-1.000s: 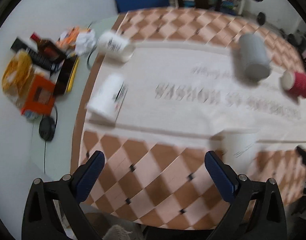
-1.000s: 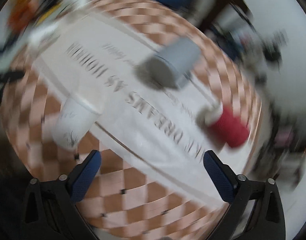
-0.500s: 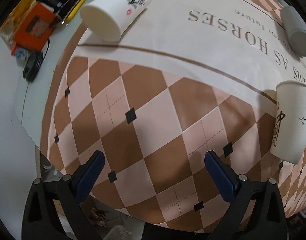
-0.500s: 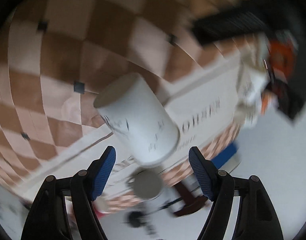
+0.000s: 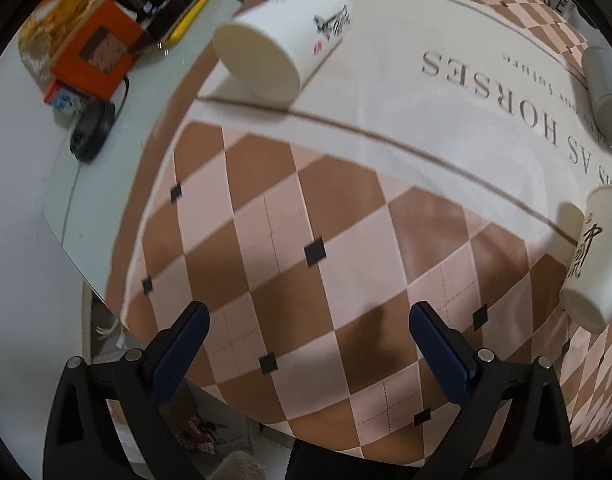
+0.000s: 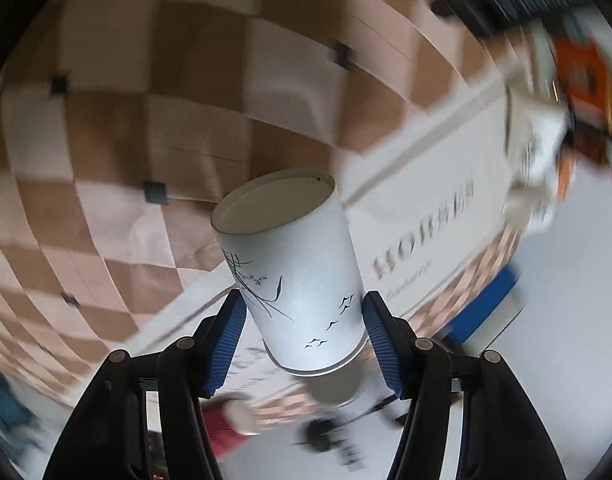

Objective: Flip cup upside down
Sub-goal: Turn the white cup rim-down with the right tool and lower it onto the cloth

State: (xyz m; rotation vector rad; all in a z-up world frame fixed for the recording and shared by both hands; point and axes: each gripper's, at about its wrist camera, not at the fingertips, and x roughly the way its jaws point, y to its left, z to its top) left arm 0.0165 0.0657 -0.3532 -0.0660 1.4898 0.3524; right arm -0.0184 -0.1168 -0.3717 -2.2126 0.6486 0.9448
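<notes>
A white paper cup [image 6: 298, 276] with black bird and branch drawings sits between the blue pads of my right gripper [image 6: 304, 314], which is shut on its sides near the rim. The cup's flat base points away from the camera. The same cup [image 5: 595, 256] shows at the right edge of the left wrist view, just above the checked tablecloth. My left gripper [image 5: 307, 350] is open and empty over the cloth's near part. Another white cup [image 5: 282, 40] lies on its side at the far left.
A grey cup [image 5: 603, 92] lies on the cloth's white band at the far right. An orange box [image 5: 96, 54], a yellow bag, dark bottles and a black round object [image 5: 90, 130] crowd the white table left of the cloth. A red cup [image 6: 226, 426] shows blurred in the right wrist view.
My right gripper has closed in from wide open onto the white cup and has turned over with it. My left gripper has dropped close to the cloth and drifted a little.
</notes>
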